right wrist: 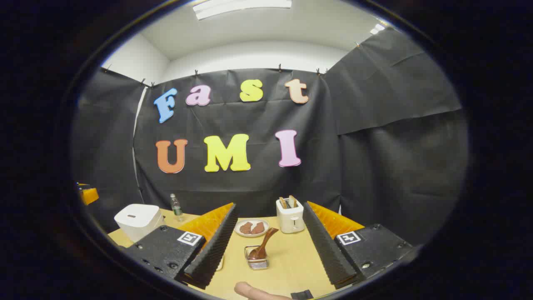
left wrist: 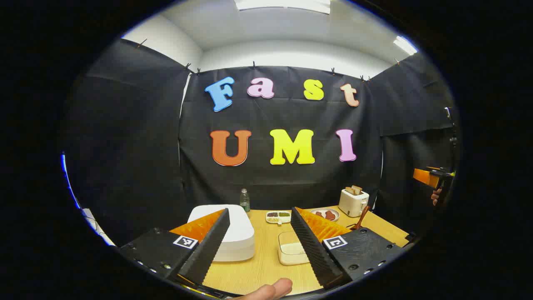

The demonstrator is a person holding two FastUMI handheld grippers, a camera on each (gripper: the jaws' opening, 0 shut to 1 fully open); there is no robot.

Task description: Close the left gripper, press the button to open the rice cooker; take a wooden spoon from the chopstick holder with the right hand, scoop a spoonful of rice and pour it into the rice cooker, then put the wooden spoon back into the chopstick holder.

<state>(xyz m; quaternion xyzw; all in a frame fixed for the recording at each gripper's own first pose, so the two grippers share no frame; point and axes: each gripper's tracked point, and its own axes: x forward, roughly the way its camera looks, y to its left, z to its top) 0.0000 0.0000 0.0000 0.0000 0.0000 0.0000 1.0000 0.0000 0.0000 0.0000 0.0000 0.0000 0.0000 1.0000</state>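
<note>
In the left gripper view, my left gripper is open above the near table edge with nothing between its fingers. The white rice cooker, lid down, sits just behind its left finger. A cream rice box lies beside its right finger. In the right gripper view, my right gripper is open and empty. The wooden spoon stands tilted in the wire chopstick holder, between and beyond its fingers. The rice cooker is at far left there. The wooden spoon is partly hidden behind the left gripper's right finger.
A toaster with bread, a plate of meat and a water bottle stand along the back of the wooden table. A small divided dish sits mid-table. A thumb shows at the bottom edge.
</note>
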